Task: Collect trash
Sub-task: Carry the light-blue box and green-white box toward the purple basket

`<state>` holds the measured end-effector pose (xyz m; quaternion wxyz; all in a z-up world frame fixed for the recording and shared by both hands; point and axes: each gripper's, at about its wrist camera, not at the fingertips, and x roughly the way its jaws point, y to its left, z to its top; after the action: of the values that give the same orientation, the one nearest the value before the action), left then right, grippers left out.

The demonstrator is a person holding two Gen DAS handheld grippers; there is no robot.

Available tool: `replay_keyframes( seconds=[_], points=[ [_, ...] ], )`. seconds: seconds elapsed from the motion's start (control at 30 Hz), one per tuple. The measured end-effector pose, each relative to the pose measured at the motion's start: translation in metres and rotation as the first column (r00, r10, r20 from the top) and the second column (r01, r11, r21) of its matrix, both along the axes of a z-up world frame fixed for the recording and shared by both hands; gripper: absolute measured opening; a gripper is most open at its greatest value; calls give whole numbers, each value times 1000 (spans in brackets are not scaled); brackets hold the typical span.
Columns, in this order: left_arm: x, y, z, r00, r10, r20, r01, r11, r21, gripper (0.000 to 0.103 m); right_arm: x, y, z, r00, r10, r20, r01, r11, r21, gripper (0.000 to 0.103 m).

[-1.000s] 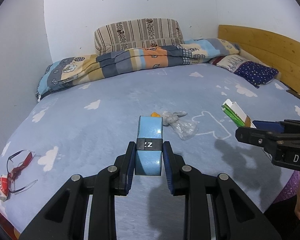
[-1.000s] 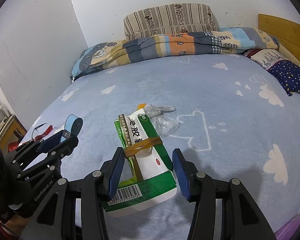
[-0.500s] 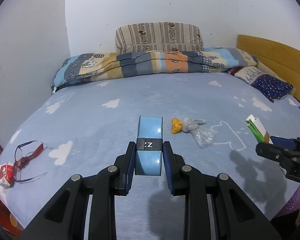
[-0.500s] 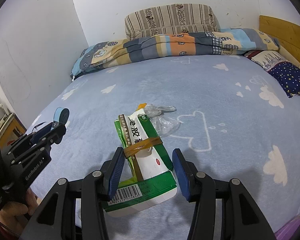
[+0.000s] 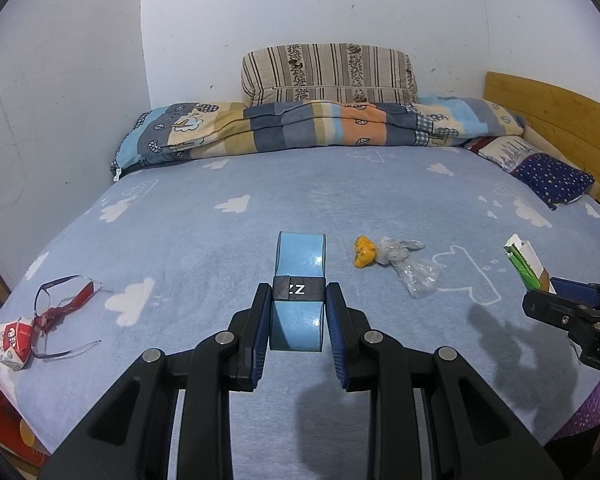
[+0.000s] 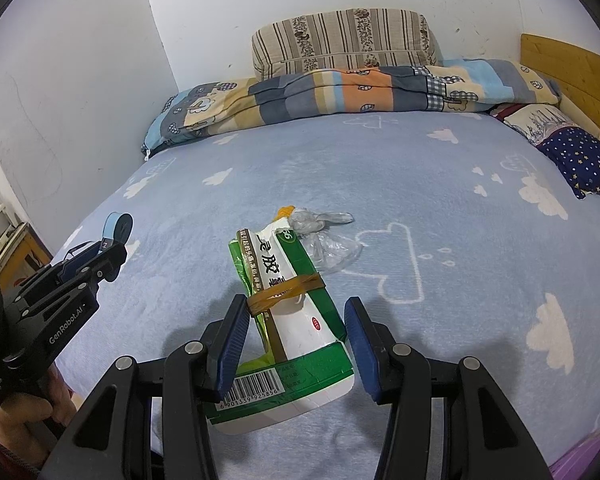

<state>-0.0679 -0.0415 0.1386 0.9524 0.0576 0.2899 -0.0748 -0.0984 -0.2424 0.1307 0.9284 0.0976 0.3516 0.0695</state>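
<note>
Left wrist: one blue roll (image 5: 299,292), one plastic bag (image 5: 410,267), one glasses (image 5: 60,312)

Right wrist view: green-and-white packet (image 6: 288,320) hides most of the yellow scrap (image 6: 285,211) and part of the clear plastic bag (image 6: 324,240); whether the far pad touches the packet cannot be told. Left wrist view: right gripper (image 5: 540,292) cut off by the frame edge, only the packet's tip showing. Red-and-white wrapper (image 5: 15,342): print too small to read.
</note>
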Motion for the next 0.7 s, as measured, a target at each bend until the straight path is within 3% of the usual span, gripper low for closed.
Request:
replay_keyframes(
  seconds=[0.7],
  points=[
    [-7,-12,-1,999,-52,13,52,998,20,26,0,1,0,1000,-1,-1,1,1000,-3,52]
  ],
)
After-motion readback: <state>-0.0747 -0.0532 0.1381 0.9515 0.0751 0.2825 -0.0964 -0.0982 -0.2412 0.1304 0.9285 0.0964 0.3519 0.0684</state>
